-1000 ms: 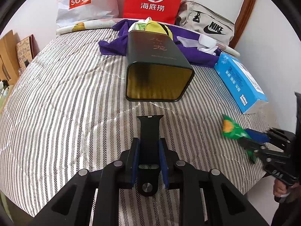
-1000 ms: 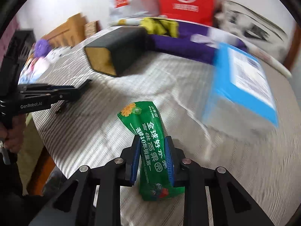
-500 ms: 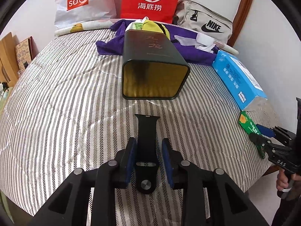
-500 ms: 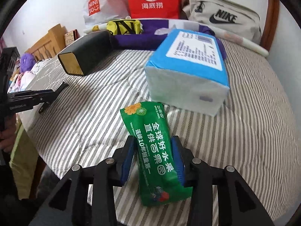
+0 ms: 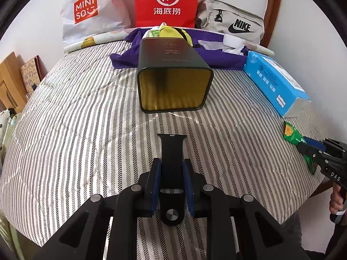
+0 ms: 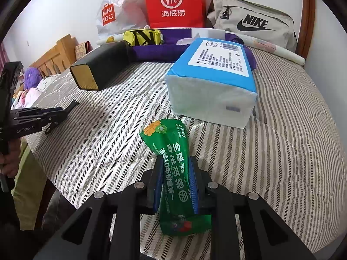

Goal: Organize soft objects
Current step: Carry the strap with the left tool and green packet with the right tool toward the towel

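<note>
A black watch strap (image 5: 172, 147) sticks out forward between the blue pads of my left gripper (image 5: 171, 166), whose jaws are closing and press on its sides just above the striped bed cover (image 5: 76, 119). A green snack packet (image 6: 173, 149), creased at the waist, is pinched by my right gripper (image 6: 175, 164), whose jaws are closing on it too. From the left wrist view the right gripper (image 5: 312, 149) and the packet (image 5: 291, 133) sit at the bed's right edge. In the right wrist view the left gripper (image 6: 65, 108) is at far left.
A black tin (image 5: 173, 82) lies on its side with its gold-lined mouth facing me. A blue tissue pack (image 6: 214, 80) lies just beyond the packet. Purple cloth (image 5: 223, 58), a yellow pouch (image 6: 143, 36), shopping bags and a Nike bag (image 6: 253, 23) line the far side.
Both pairs of jaws widened half a second ago and have narrowed again on the strap and the packet. The right gripper moved with the packet to just in front of the tissue pack.
</note>
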Demonstrator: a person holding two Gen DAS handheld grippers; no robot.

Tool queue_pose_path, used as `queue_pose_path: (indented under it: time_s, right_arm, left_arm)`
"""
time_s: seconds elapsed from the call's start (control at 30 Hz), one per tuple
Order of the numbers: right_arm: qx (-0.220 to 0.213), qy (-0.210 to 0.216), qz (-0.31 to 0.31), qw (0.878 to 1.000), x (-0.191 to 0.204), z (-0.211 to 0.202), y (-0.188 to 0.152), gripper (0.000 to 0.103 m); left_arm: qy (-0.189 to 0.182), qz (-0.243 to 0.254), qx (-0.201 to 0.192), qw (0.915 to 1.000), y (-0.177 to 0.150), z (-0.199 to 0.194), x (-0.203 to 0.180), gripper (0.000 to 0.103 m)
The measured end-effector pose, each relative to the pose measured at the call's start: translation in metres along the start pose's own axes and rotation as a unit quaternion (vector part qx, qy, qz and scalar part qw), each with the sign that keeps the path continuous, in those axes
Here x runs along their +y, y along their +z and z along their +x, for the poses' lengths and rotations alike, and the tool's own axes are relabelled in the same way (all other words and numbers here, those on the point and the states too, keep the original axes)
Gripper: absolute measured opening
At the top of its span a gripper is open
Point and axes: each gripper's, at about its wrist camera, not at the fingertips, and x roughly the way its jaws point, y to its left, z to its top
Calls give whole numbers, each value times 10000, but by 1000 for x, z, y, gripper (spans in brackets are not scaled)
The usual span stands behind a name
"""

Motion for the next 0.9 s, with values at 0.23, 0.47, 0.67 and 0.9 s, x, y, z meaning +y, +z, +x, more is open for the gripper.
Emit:
queue_pose_path:
  time_s: [0.23,0.47,0.67,0.9]
  right_arm:
    - [-33,154,212,9997,-6,-7,1,21]
    - [-153,169,152,9996,-2,-21,1,20]
    - [-264,160,125,9994,0,-36,4,20]
    - [-434,189,76,9989,2,-55,17,20]
  left_arm:
    - [-84,-127,-42,9999,0,-8,0,19]
    - [-121,-126,-167,9997,6,-20,-4,19]
    - [-156,-125,-257,9995,12,-33,-6,19]
    - [-192,-183,-402,9988,24,-49,-6,19]
